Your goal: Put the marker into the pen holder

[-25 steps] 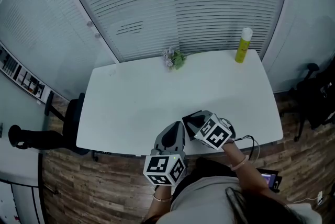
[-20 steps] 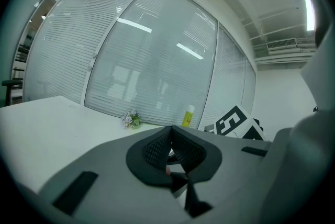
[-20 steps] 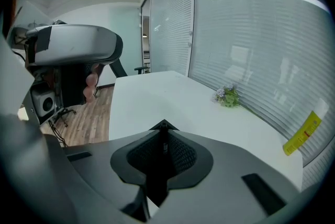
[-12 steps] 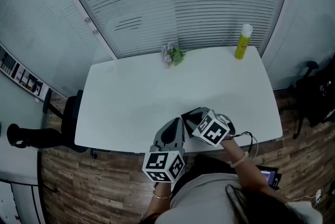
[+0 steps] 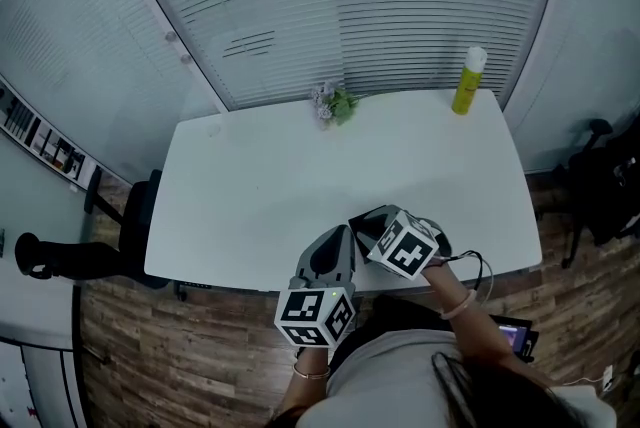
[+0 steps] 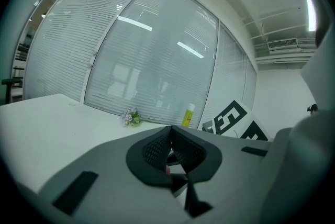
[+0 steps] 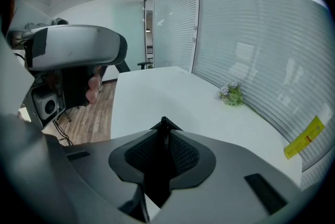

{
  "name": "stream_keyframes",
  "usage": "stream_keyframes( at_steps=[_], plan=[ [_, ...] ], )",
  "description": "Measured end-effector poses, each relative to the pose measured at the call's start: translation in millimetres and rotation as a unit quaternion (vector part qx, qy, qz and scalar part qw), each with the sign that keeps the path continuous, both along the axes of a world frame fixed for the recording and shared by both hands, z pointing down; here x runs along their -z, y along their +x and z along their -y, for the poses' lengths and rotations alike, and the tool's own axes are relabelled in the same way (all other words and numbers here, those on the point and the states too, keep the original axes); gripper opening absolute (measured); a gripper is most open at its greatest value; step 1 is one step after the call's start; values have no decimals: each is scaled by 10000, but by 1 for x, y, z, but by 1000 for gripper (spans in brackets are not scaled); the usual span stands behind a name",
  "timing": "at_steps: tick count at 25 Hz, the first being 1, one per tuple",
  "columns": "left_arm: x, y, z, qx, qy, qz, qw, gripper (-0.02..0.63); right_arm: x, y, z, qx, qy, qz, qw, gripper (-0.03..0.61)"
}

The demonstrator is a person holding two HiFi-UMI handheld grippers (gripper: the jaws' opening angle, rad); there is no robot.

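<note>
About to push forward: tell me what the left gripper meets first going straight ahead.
Likely nothing on the table: the left gripper points between the flowers and the yellow bottle, toward the window blinds behind. Depth is unclear.

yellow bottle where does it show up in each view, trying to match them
Head view: yellow bottle stands upper right, by the blinds.
Left gripper view: near the picture's centre.
Right gripper view: far right edge, looking tilted.
Shared landmark: the flowers, left of the bottle in all three.
</note>
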State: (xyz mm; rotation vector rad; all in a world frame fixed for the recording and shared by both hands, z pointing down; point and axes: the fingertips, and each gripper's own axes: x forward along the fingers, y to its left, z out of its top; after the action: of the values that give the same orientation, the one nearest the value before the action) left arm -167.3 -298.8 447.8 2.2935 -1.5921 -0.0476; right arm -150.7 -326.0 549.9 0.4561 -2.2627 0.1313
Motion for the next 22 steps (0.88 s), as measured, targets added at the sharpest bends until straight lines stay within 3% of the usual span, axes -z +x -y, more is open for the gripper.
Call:
stream_keyframes(
  at_steps=[14,22],
  plan=[
    [1,-9,-9,86,0,86,9999,18,20,3,-1,-346,268,579,9974,94],
    [7,-14,-31,-26,159,292,9994,18,46,13,-10,-873,695,1143,9872,74]
  ],
)
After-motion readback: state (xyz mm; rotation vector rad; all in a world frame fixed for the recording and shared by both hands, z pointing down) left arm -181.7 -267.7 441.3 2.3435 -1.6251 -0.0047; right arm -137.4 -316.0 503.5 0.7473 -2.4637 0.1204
